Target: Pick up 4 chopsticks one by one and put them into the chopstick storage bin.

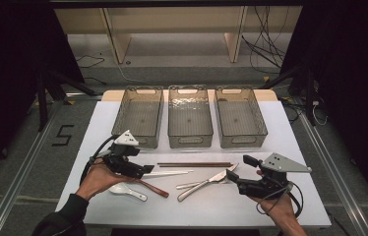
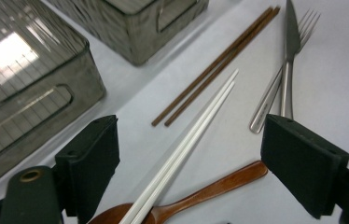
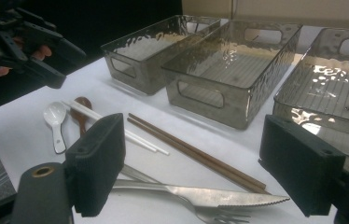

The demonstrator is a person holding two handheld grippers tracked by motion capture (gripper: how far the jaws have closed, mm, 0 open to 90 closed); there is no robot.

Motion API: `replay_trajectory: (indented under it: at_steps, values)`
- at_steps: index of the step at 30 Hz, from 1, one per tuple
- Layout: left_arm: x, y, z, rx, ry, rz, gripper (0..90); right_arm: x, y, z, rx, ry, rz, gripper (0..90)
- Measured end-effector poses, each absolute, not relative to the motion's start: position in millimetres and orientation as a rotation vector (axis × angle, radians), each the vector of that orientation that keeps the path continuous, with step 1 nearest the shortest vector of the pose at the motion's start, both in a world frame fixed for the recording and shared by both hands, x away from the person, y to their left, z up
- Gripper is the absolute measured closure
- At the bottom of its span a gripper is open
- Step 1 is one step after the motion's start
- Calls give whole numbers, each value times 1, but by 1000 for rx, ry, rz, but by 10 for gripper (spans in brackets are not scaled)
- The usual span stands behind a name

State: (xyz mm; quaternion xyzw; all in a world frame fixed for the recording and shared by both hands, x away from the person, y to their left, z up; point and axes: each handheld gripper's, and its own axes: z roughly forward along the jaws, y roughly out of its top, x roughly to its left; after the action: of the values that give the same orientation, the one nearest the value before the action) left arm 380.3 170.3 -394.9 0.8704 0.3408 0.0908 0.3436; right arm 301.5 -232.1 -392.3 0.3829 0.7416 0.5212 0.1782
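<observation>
Both claws (image 1: 148,168) (image 1: 237,168) gape over two chopstick pairs (image 1: 194,164), two spoons (image 1: 128,191), three bins (image 1: 190,117).

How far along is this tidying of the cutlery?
Nothing looks done: all three bins are empty. In hand: the left gripper hangs open around the white chopsticks, and the right gripper open over the knife. Fork, brown chopsticks and both spoons remain on the table.
</observation>
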Motion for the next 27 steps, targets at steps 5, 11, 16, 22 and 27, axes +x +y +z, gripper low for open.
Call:
replay_trajectory:
  at_steps: [5,11,16,22,27]
  values:
    - [390,161,-407,2402,887,207,255,302,-231,-393,1080,2112,1469,235]
    - [393,153,-416,2520,864,179,326,302,-230,-393,1079,2129,1466,236]
    - [396,156,-425,2569,843,158,383,302,-230,-393,1076,2135,1464,238]
    - [395,154,-432,2618,813,147,499,302,-229,-394,1070,2146,1464,241]
    - [397,155,-440,2665,787,135,560,303,-229,-394,1065,2151,1465,243]
